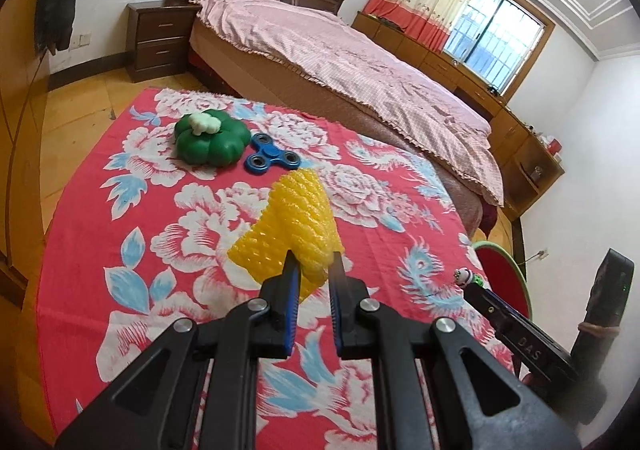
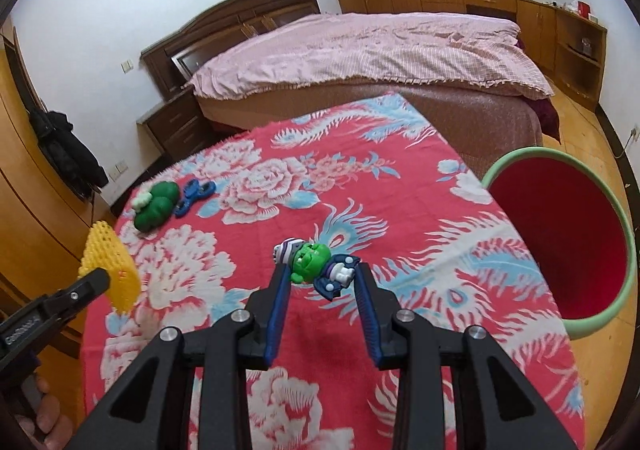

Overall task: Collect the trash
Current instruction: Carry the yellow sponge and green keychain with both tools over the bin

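**Table inventory: both grippers loaded over the floral cloth**

Item 1. My left gripper [image 1: 314,264]: jaws drawn narrow, pinching the near edge of a yellow foam fruit net [image 1: 294,222]. The net stands up from the fingertips, lifted clear of the cloth. From the right wrist view I see the same net [image 2: 110,270] at the far left, past the table's edge.

Item 2. My right gripper [image 2: 322,276]: jaws part-way in, gripping a small green-headed toy figure [image 2: 316,264] crosswise between the blue pads [image 2: 280,314]. The figure's white-and-blue body pokes out toward the right finger.

Item 3. Red floral tablecloth [image 1: 140,210], covering the whole work surface.

Item 4. Green pumpkin-shaped toy [image 1: 212,140] with a white piece on top, at the far left of the cloth.

Item 5. Blue fidget spinner [image 1: 272,158], just beside the pumpkin toy, flat on the cloth.

Item 6. Round bin [image 2: 560,234], green rim, red inside, standing on the floor off the table's right side, mouth tilted toward me.

Item 7. Bed with pink cover [image 2: 380,50], beyond the table.
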`<state>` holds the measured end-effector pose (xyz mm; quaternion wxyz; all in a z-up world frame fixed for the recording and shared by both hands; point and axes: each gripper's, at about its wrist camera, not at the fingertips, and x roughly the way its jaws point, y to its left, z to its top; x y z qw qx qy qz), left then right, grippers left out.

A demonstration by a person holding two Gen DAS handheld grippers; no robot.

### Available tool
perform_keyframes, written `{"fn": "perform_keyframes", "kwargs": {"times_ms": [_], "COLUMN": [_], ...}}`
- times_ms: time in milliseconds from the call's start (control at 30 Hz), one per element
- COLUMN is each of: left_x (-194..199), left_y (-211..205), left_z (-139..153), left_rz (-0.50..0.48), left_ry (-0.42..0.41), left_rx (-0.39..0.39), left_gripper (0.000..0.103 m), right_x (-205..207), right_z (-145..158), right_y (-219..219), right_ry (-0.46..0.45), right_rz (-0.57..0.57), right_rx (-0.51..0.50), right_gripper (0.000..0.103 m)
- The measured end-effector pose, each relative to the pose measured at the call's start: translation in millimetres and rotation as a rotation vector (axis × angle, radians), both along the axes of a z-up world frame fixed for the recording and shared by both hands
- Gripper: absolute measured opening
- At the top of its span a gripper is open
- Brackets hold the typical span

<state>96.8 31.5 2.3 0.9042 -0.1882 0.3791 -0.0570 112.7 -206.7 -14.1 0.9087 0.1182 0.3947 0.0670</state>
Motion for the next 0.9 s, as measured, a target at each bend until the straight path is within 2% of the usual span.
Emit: {"fn": "perform_keyframes", "kwargs": {"times_ms": [200,467,900], "left_x": [-11.4,-16.5,1.7], "left_y": [-18.2,-60.0,-147.6], "left_z": [14.8,30.8,40.8], "left_rz": [-0.041,-0.147,-0.327], "left_ry": [-0.027,-0.045,-0.034], "left_rx": [-0.003,-0.004,0.027], "left_gripper": [0.013,0.013,0.013], "right_x": [-22.8,-49.2,-64.0], "right_z": [17.6,36.9,38.2], "right_y": [-19.3,-63.0,-146.8], "right_ry": [-0.046,-0.104,-0.125], "right_rz": [-0.026,-0.102,-0.260], "right_rx": [0.026,0.060,0.099], "right_gripper": [0.036,0.036,0.036]}}
